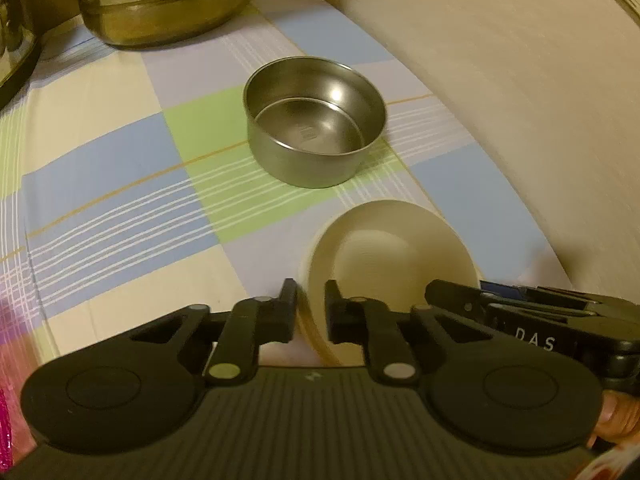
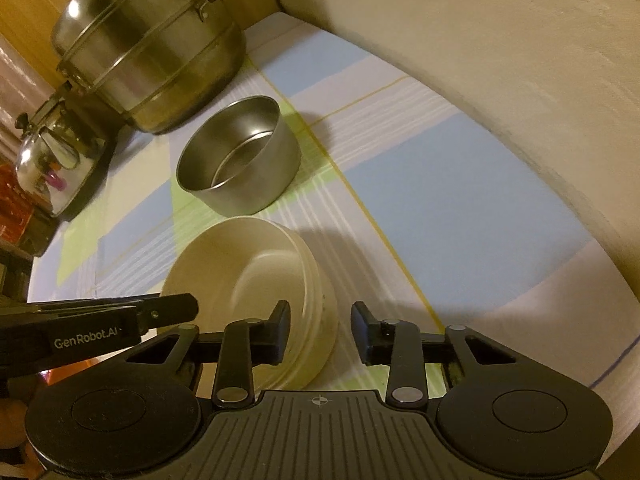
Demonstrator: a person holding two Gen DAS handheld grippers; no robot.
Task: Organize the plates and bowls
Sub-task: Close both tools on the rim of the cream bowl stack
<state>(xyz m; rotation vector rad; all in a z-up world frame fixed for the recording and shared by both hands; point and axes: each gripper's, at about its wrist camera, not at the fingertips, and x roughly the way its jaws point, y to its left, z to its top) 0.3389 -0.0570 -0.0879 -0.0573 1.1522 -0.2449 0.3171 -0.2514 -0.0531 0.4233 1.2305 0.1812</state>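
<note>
A cream bowl (image 1: 388, 248) is tilted on the checked cloth, and my left gripper (image 1: 311, 314) is shut on its near rim. The same cream bowl (image 2: 248, 272) fills the middle of the right wrist view, ridged on its outer wall. My right gripper (image 2: 320, 330) is open around its right rim, one finger inside and one outside. The left gripper (image 2: 176, 310) reaches in from the left there. A steel bowl (image 1: 314, 120) stands upright and empty just beyond, also in the right wrist view (image 2: 240, 160).
A large steel steamer pot (image 2: 148, 52) stands at the back, also in the left wrist view (image 1: 168, 0). A steel kettle (image 2: 52, 160) sits at the far left. A pale wall (image 1: 520, 80) borders the cloth on the right.
</note>
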